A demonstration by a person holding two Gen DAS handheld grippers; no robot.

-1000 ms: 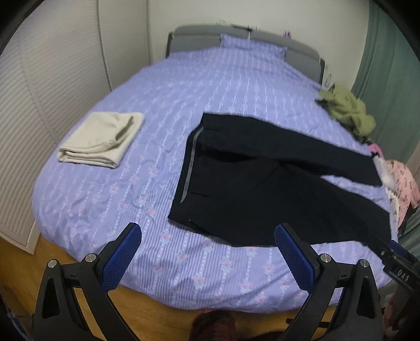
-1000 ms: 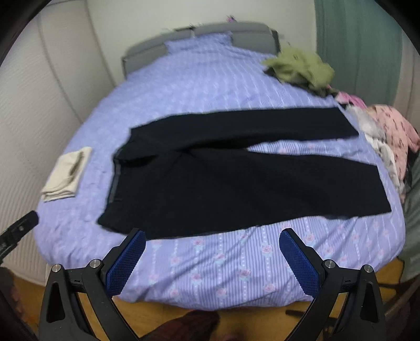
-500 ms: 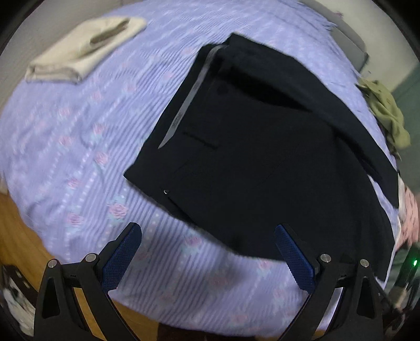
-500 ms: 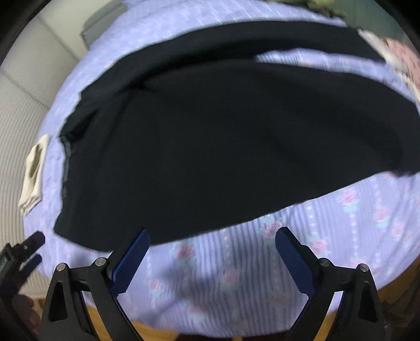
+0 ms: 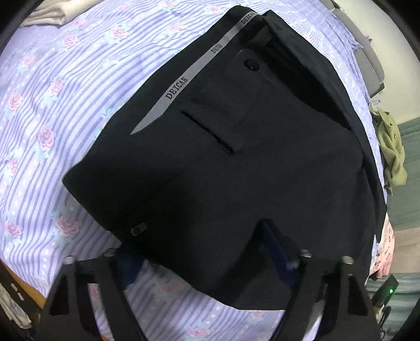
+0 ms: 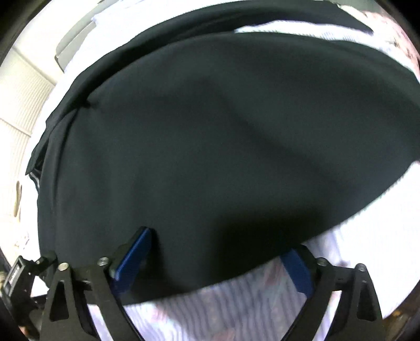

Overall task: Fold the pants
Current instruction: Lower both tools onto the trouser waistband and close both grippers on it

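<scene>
Black pants lie spread on a purple striped bedsheet, their grey printed waistband tape turned up. My left gripper points steeply down at the waist's near edge. Its jaws are closing with the fabric edge between them: the right fingertip is over the cloth, the left one at the hem, and the pads are not pressing. In the right wrist view the pants leg fills the frame. My right gripper straddles the leg's near edge, jaws closing but still apart.
A folded beige cloth lies at the far left of the bed. An olive garment and pink clothes are heaped at the right edge. The grey headboard is beyond. Wooden floor shows below the bed's near edge.
Both grippers have dropped from above the bed down to the pants' near edge and tipped downward. Their jaws have narrowed, the left more than the right.
</scene>
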